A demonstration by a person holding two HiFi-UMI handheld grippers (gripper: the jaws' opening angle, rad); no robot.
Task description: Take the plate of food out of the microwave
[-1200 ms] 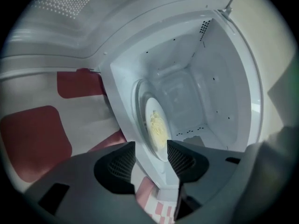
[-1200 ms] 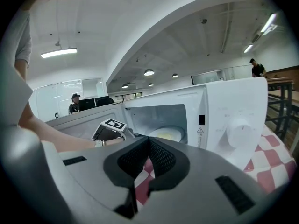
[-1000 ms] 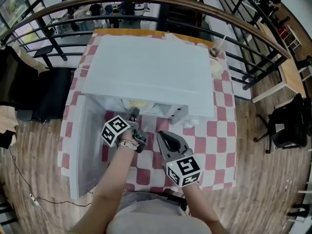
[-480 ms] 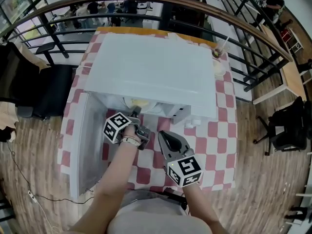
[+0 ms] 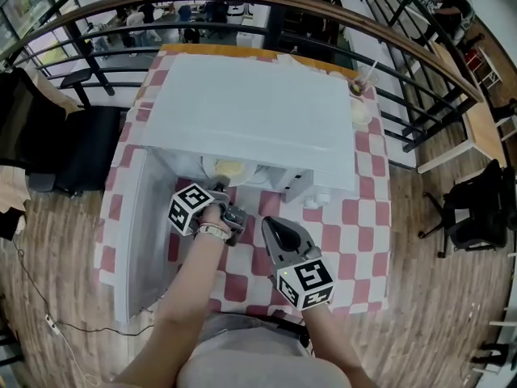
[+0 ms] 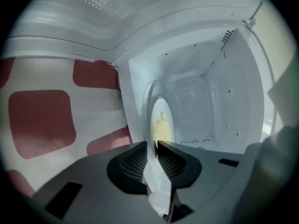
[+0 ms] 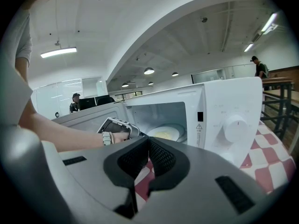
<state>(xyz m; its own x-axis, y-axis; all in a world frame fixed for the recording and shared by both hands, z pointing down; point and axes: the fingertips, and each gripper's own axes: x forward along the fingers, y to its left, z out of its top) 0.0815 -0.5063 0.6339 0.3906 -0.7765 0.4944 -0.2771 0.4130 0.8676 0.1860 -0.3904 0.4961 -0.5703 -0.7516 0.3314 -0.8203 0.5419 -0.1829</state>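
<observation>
Ribbed black fingers [image 6: 133, 161] of the grey left gripper [image 6: 153, 144] are seen clamped on the near rim of the round white plate [image 6: 164, 101]. These 2 jaws have just been closing, and the rim is pinched between their pads. A small heap of pale yellow food [image 6: 162, 127] is carried on the plate, which is set inside the cavity of the white microwave oven [image 5: 250, 111], close to its open front. The left gripper is reached into that opening and is held by the person's left hand [image 5: 213, 221]. The oven's white door [image 5: 139, 245] is swung fully open at the left side in the head view.

The black fingers [image 7: 164, 158] of the grey right gripper [image 7: 148, 141] are pressed together, and nothing is held between them. This gripper is held in front of the oven, apart from it, over the red-and-white checked tablecloth [image 5: 355, 217]. In the right gripper view, 1 round white knob [image 7: 235, 128] is shown on the control panel to the right of the cavity.

The oven is stood on that cloth. Behind it, a dark metal railing with a brown wooden handrail [image 5: 420, 55] is seen, and a wooden plank floor [image 5: 440, 297] is spread around.
</observation>
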